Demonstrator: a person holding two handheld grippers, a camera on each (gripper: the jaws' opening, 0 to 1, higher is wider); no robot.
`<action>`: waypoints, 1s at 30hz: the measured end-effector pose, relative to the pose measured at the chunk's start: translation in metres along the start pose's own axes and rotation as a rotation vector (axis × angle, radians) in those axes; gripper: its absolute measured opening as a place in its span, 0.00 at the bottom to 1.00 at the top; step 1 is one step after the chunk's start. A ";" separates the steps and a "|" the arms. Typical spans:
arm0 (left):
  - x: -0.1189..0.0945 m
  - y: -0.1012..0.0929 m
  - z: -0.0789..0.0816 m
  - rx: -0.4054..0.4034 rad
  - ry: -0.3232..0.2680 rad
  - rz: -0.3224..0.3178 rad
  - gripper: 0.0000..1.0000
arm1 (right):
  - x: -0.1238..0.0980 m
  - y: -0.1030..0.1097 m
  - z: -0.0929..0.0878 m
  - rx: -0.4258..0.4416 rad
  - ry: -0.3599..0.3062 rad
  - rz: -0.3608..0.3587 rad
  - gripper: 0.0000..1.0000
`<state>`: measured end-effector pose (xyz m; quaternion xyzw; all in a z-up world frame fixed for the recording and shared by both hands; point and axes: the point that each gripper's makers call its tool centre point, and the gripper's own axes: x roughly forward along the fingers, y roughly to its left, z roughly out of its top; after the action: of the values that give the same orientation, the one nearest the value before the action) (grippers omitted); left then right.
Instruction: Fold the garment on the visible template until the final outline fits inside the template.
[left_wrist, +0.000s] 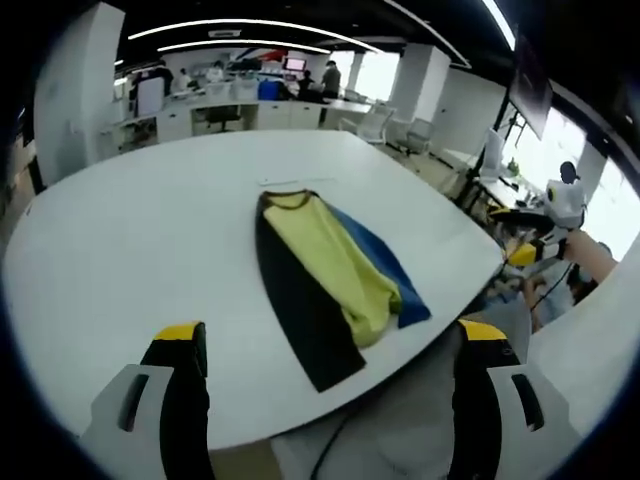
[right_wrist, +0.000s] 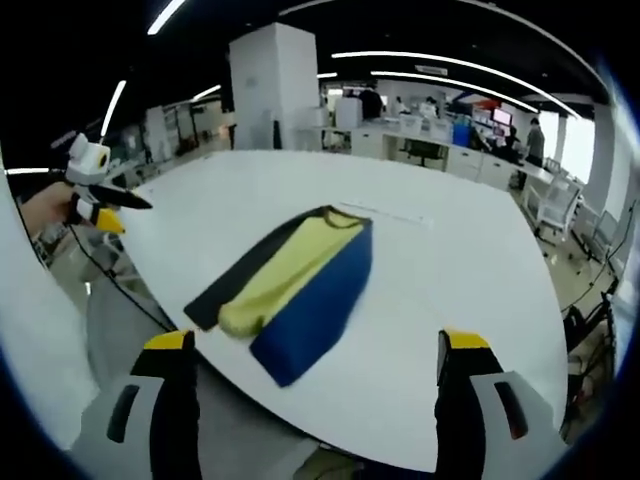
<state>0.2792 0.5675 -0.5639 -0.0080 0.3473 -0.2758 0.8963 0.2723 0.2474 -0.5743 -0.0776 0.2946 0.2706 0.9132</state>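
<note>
On the white table (left_wrist: 130, 250), a folded black-yellow-blue garment (left_wrist: 330, 280); left tool (left_wrist: 330, 345) and right tool (right_wrist: 315, 350) both spread, empty.

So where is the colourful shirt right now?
The folded garment lies on the white table, near its front edge, mid-frame in both gripper views, ahead of the open jaws and touching neither hand-held gripper.

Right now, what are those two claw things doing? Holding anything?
Left gripper: open, holding nothing, back from the garment.
Right gripper: open, holding nothing.
</note>
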 end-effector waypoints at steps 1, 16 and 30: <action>0.000 0.000 0.000 -0.001 0.000 -0.001 0.99 | 0.000 0.000 0.000 0.000 0.002 0.002 1.00; 0.004 0.003 -0.003 -0.003 0.020 -0.016 0.99 | 0.010 0.009 -0.005 -0.011 0.037 0.024 0.93; 0.010 0.003 0.001 -0.023 0.006 -0.032 0.97 | 0.019 0.017 -0.008 -0.020 0.075 0.040 0.80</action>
<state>0.2872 0.5644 -0.5704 -0.0231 0.3529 -0.2861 0.8905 0.2718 0.2681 -0.5913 -0.0911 0.3274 0.2888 0.8950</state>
